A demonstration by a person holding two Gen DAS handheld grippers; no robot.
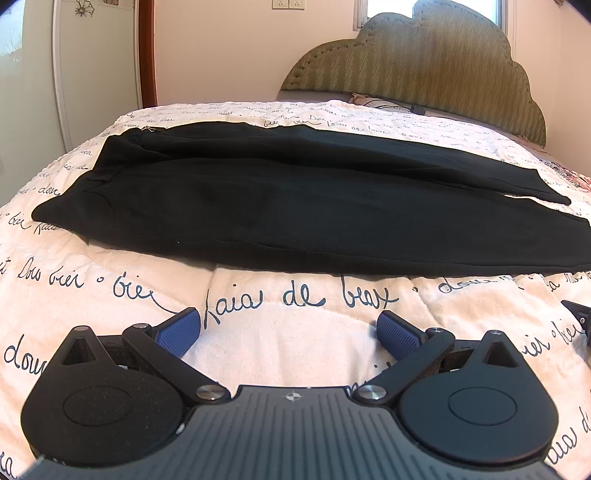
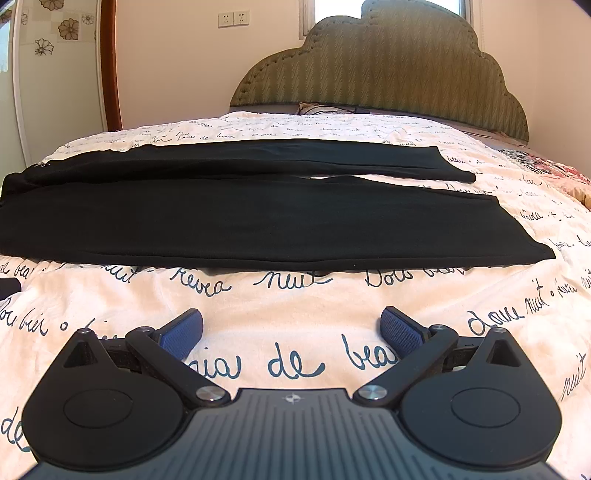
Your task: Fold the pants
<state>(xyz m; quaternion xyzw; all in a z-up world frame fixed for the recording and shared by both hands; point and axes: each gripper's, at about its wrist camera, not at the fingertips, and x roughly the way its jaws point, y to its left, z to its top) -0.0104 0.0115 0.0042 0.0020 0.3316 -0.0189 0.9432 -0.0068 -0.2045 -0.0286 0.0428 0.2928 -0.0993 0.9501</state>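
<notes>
Two legs of a pair of black pants (image 1: 295, 206) stretch across the bed, the long axis running left to right in both views, crosswise to the way the grippers point. The waistband lies at the left end, toward the door side of the room; the hems point right. The pants lie flat on a cream quilt (image 1: 258, 354) printed with dark cursive writing, just ahead of both grippers and untouched by either.

The cloth is plain, matte black, mostly smooth, with a shallow crease running along its length. The legs lie side by side, touching near the waist and parting into a narrow wedge of bare quilt toward the hems.

The left wrist view shows the waist end: a belt loop and a small glint at the far corner (possibly a zip pull or clasp; too small to tell). The right wrist view shows both hems whole, the nearer one cut square, the farther one tapering. It also shows a green padded headboard (image 2: 388, 70) and two wall sockets (image 2: 233, 18).

The left gripper (image 1: 289, 332) hovers over the quilt with its blue pads (image 1: 177, 332) spread wide, nothing between them. The right gripper (image 2: 291, 330) matches it, pads wide apart and holding nothing.
</notes>
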